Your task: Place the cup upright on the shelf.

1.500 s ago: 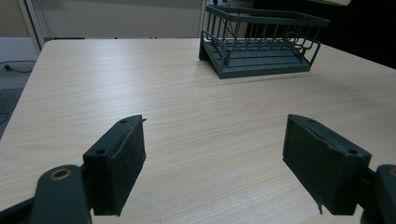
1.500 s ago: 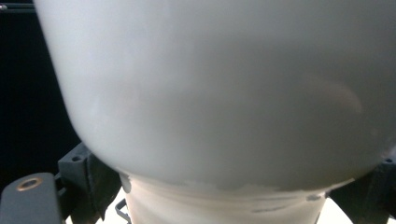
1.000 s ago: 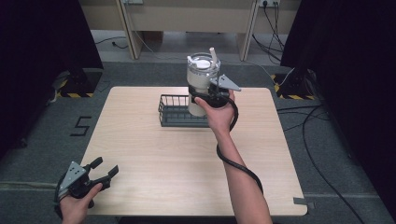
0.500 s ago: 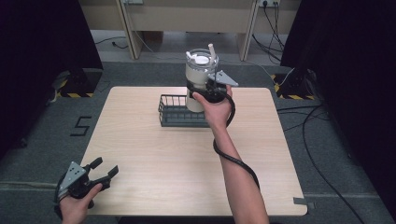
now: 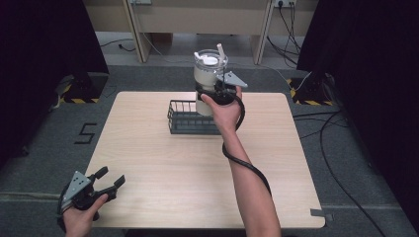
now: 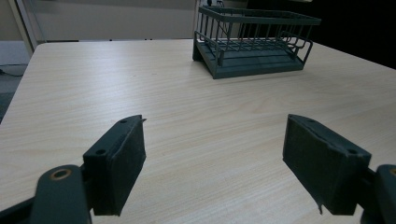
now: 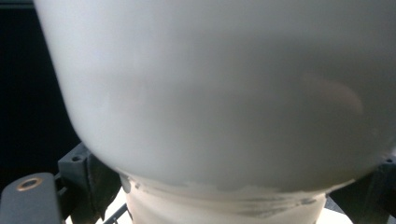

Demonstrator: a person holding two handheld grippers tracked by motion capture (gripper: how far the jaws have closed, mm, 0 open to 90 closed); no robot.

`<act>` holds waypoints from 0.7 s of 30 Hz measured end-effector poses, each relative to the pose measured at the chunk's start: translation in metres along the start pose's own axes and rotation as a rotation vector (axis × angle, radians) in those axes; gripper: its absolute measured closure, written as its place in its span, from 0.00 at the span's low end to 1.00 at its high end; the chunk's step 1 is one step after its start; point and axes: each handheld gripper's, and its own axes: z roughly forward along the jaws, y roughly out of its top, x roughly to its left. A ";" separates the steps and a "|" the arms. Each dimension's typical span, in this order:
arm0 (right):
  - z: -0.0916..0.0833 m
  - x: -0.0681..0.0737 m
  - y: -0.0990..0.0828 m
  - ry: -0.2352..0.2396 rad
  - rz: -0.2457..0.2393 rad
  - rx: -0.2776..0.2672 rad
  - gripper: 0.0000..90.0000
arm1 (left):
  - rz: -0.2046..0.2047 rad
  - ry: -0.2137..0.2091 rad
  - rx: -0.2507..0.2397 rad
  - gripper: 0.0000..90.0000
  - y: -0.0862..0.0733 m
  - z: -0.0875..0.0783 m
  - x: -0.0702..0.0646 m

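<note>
A white tumbler with a clear lid and a white straw hangs upright in the air, just above the right end of a dark wire basket. My right gripper is shut on the tumbler's lower body. In the right gripper view the tumbler's white wall presses close to the camera, with dark jaws at both bottom corners. My left gripper rests open at the table's near left corner, nothing between its pads. The basket stands far ahead of it and looks empty.
The light wooden table carries just the basket, toward its far middle. The right gripper's black cable trails along the forearm. Dark curtains, floor cables and wooden desk legs surround the table.
My right gripper has lifted the tumbler slightly higher above the basket. The left gripper has stayed still and open.
</note>
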 end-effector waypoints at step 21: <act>0.017 0.002 -0.009 -0.014 0.014 0.006 0.12 | -0.002 -0.003 0.000 0.23 0.000 0.000 0.000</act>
